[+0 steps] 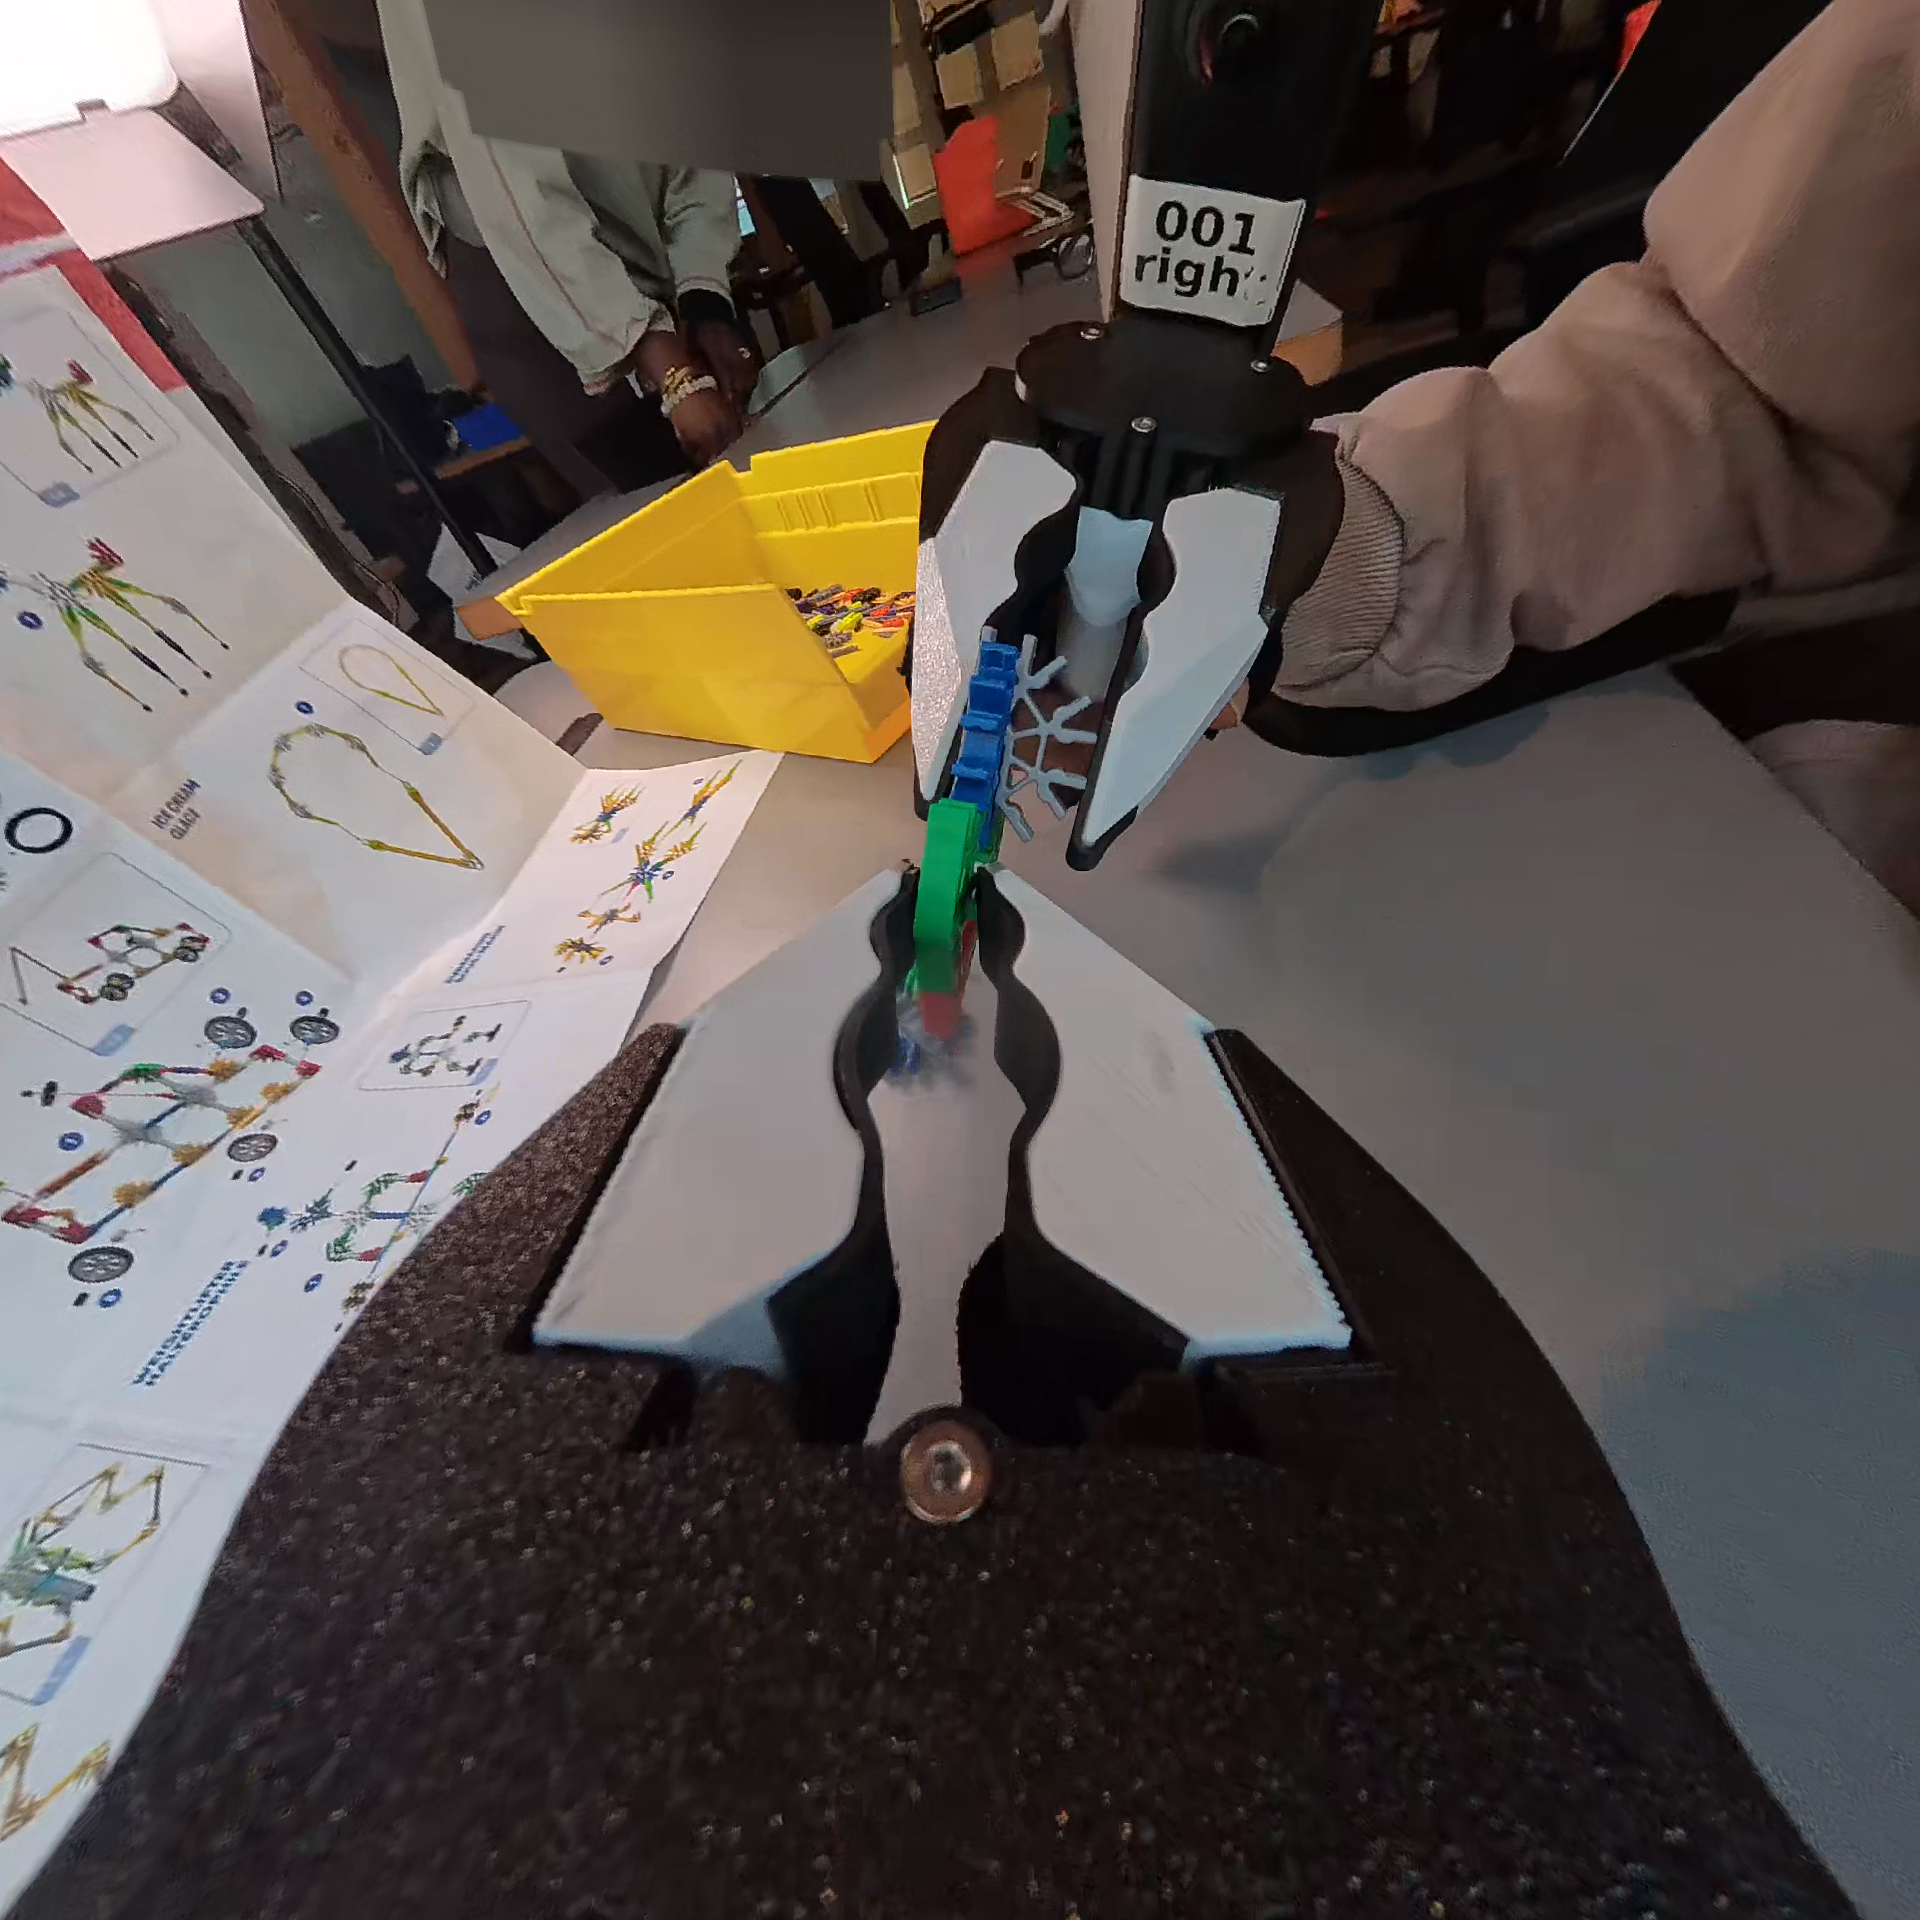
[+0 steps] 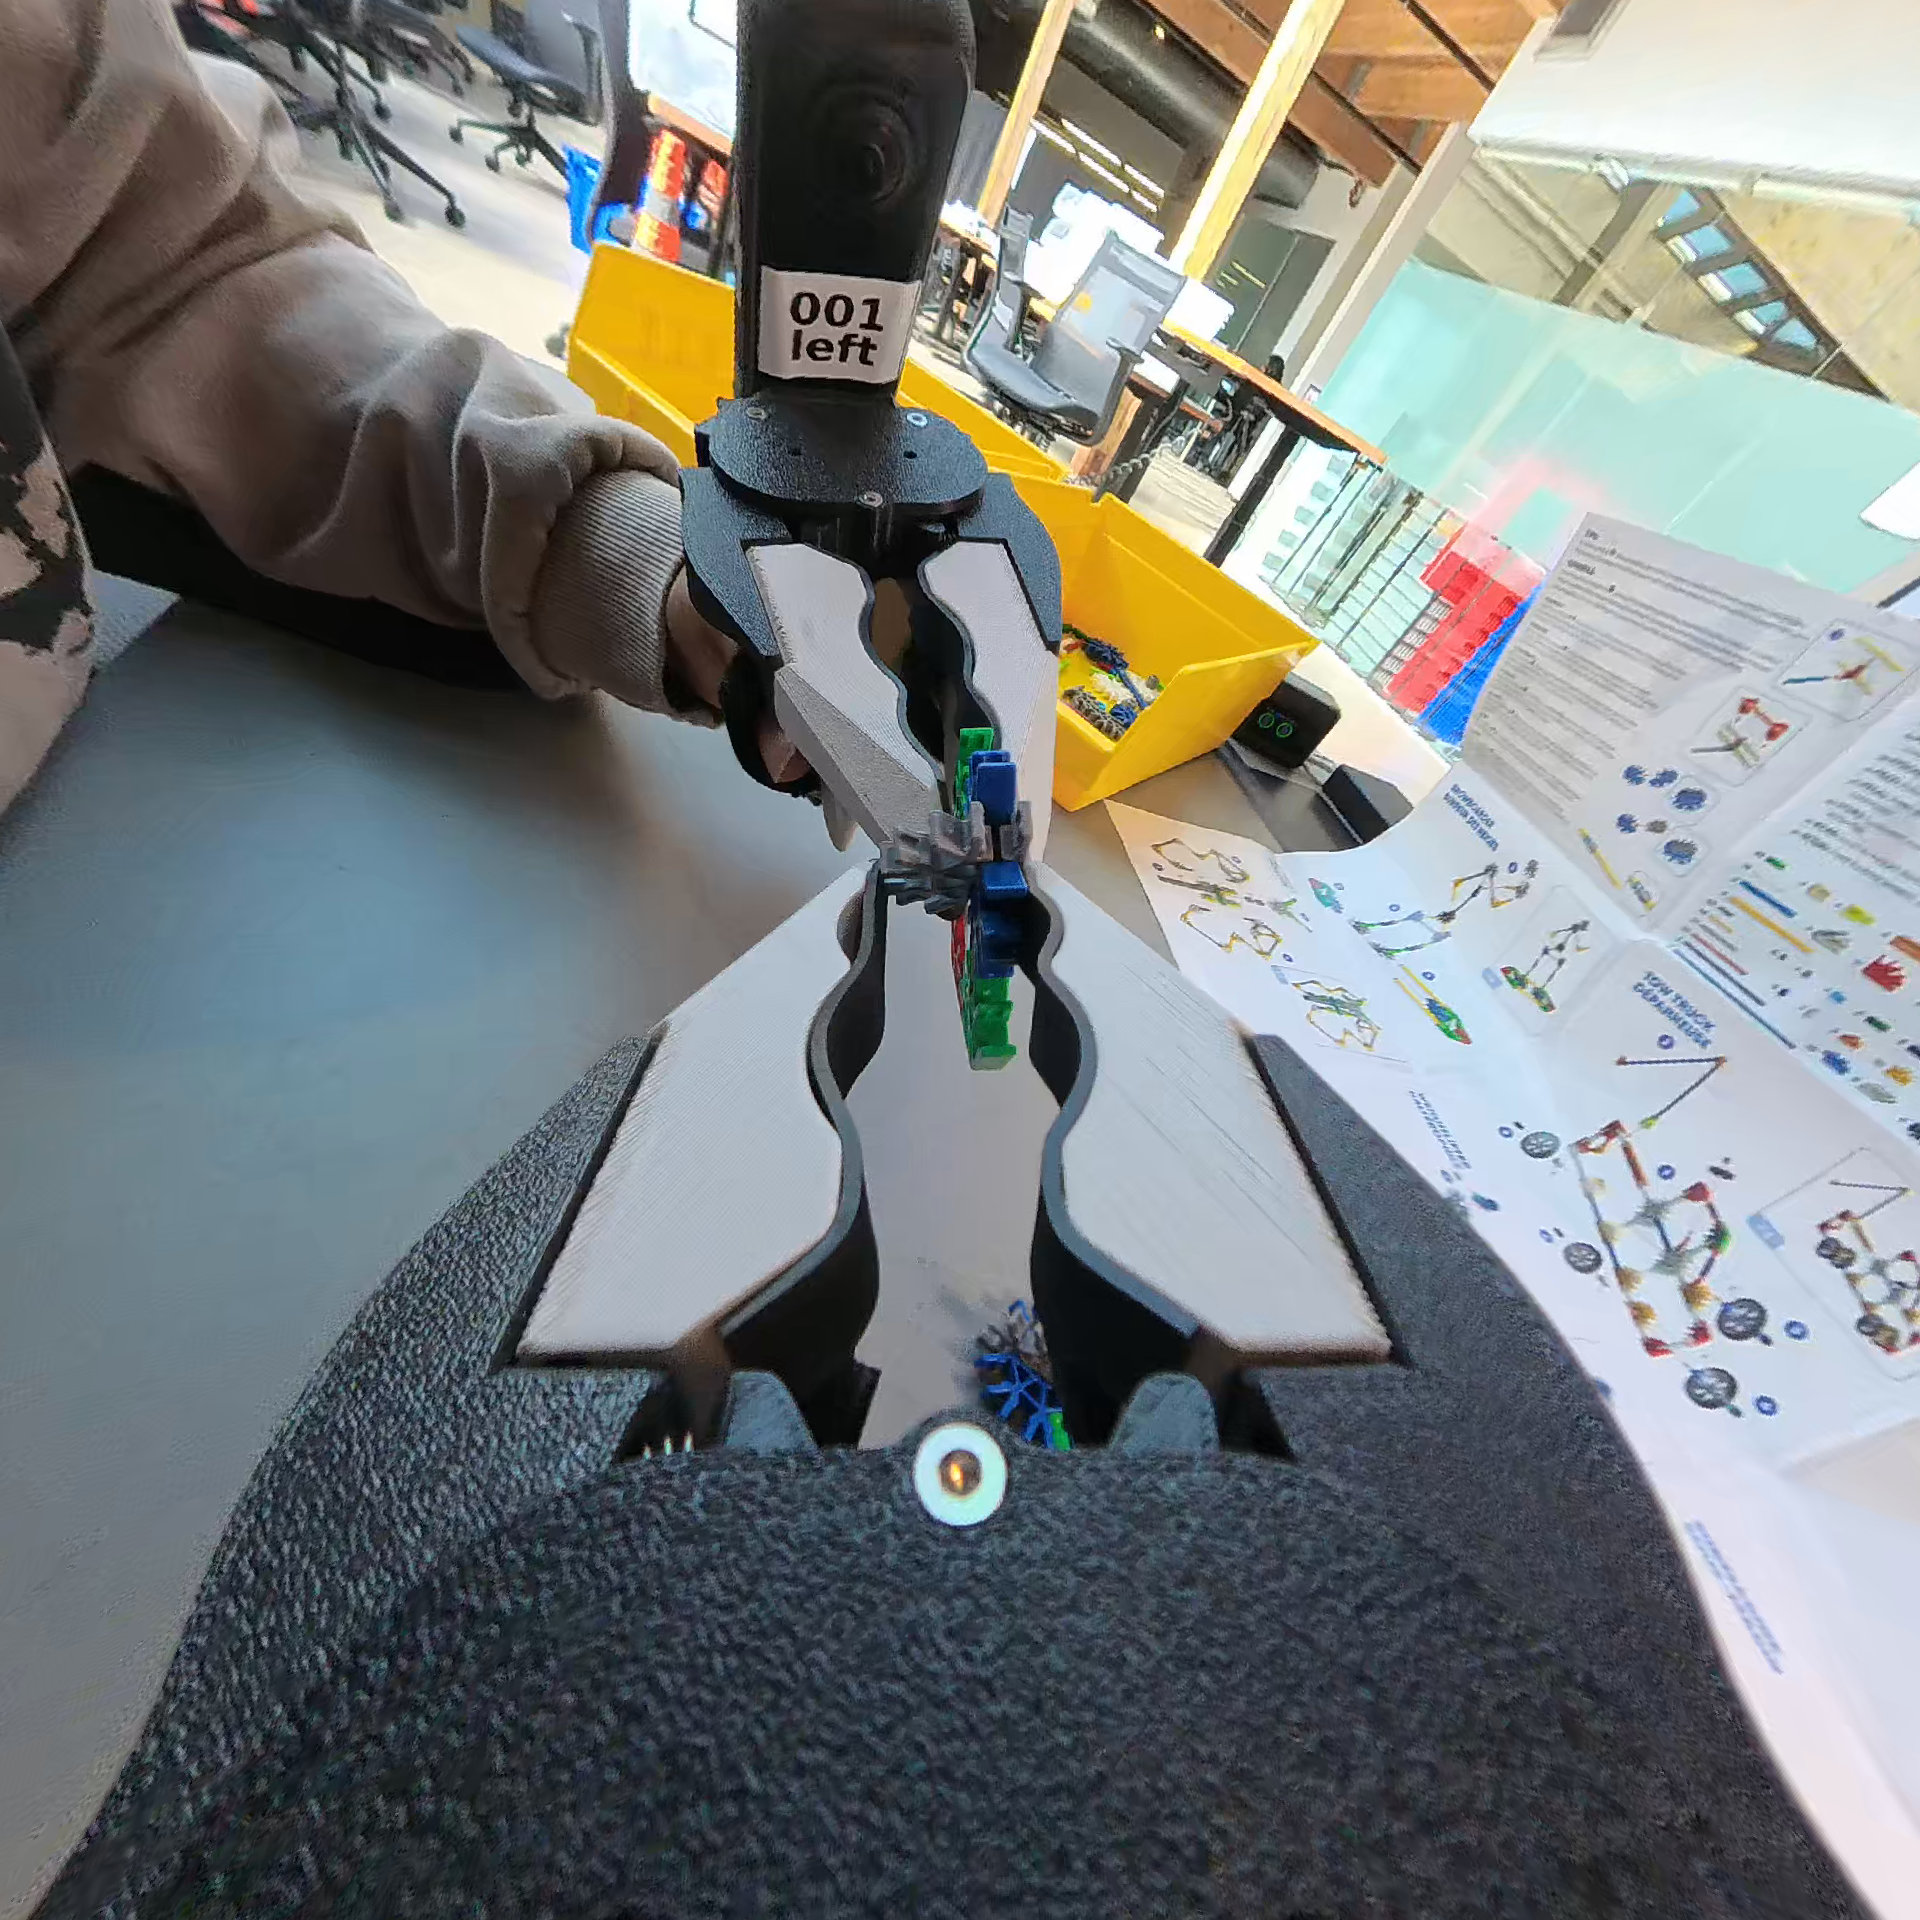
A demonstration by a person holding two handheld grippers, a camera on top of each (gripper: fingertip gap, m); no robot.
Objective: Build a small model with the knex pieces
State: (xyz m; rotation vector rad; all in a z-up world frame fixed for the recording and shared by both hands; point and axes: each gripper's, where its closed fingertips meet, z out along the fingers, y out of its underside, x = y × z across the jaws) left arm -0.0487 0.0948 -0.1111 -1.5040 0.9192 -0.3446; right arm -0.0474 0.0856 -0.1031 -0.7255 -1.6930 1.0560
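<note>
1. Left gripper (image 1: 943, 883), white fingers with black edging, clenched on the green connector piece (image 1: 948, 883) at the lower end of a small plastic construction-toy assembly.
2. Right gripper (image 1: 1023, 821), tips pointing down from above, clamped on the upper end of the same assembly: blue connector (image 1: 987, 717) and grey snowflake-shaped connector (image 1: 1049, 732) between its fingers.
3. Assembly held in the air above the grey table (image 1: 1455, 987), spanning the two grippers tip to tip.
4. Beige sleeve (image 1: 1610, 447) behind the right gripper.
5. Yellow bin (image 1: 675, 644) of small coloured pieces on the table beyond the grippers.
6. Unfolded instruction sheet (image 1: 312, 935) with coloured model drawings spread flat, near the bin.
7. A few loose blue pieces (image 2: 1013, 1371) on the table beneath the right gripper.
</note>
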